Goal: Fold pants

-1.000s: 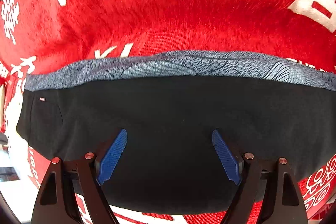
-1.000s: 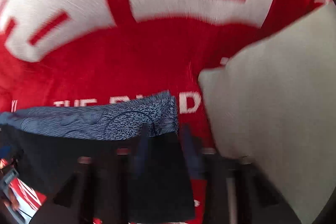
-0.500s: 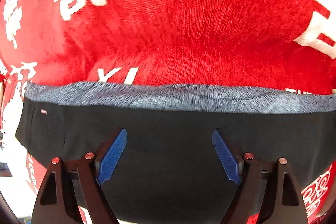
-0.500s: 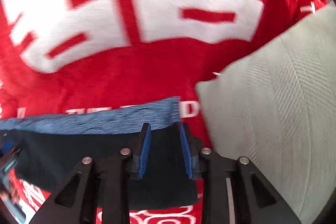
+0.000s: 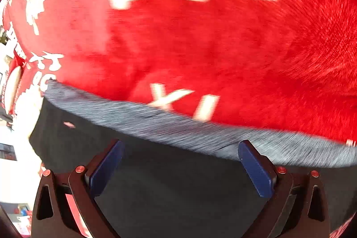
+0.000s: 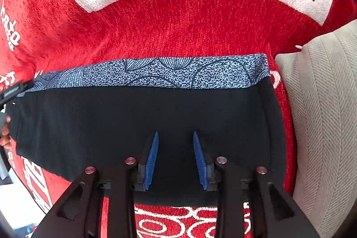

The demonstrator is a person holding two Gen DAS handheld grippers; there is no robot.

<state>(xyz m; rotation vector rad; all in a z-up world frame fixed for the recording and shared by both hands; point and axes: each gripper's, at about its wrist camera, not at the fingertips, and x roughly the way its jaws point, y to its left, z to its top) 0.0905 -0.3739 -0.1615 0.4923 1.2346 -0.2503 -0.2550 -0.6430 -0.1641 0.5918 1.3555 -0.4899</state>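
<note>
Folded black pants (image 6: 145, 126) lying crosswise under both grippers, patterned waistband (image 6: 156, 73) toward the blanket's (image 6: 178, 21) far side. Left gripper (image 5: 178, 166) spread wide, empty — right gripper (image 6: 175, 157) narrower, gripping nothing, nearer the pillow (image 6: 323, 115) end.

The right gripper (image 6: 175, 137) hovers over the black pants (image 6: 133, 126) with its blue-padded fingers (image 6: 152, 155) parted and nothing between them. The folded pants lie flat on a red blanket (image 6: 178, 26) with large white lettering, spreading ahead of and to both sides of the fingers, and their blue patterned waistband (image 6: 156, 74) runs across just beyond the fingertips. A grey striped pillow (image 6: 323, 115) sits to the gripper's right, just beside the pants' edge.
</note>
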